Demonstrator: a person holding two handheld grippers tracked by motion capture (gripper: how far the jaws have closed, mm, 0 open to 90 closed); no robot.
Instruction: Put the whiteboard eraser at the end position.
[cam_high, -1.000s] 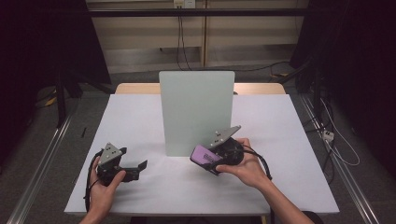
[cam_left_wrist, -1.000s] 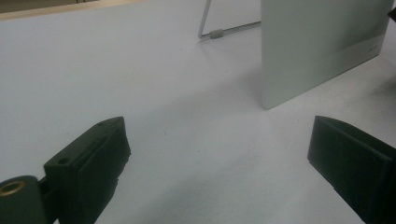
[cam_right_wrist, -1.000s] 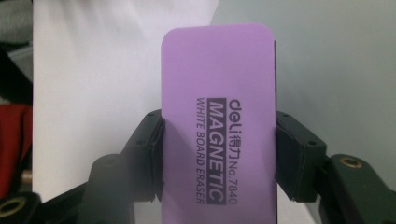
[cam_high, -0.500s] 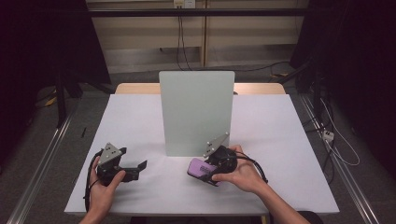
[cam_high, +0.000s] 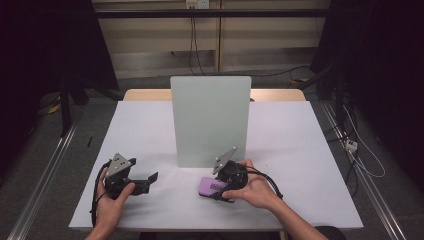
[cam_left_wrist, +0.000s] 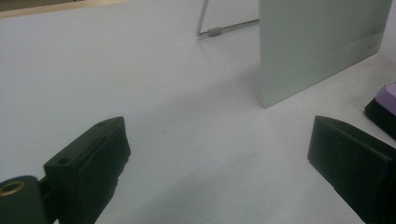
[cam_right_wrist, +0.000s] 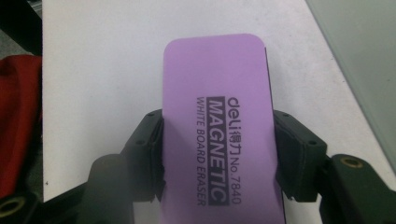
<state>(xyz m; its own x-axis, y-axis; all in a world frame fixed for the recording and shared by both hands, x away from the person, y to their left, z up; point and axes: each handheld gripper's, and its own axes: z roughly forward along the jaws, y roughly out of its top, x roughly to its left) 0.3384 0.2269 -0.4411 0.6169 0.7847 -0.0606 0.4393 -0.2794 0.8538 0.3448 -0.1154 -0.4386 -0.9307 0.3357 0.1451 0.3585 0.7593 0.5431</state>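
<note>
Purple eraser (cam_right_wrist: 217, 135) sits low over the white table (cam_high: 300, 150), just in front of the standing whiteboard (cam_high: 210, 120), squeezed by the right gripper (cam_right_wrist: 217, 154). Left gripper (cam_left_wrist: 217, 163) rests nearby, jaws wide apart.

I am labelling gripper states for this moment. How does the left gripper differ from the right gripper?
The left gripper is open with nothing between its jaws; the right gripper is shut on the purple eraser. The left one sits left of the upright board, the right one in front of it. Both are hand-held low over the white table.
</note>
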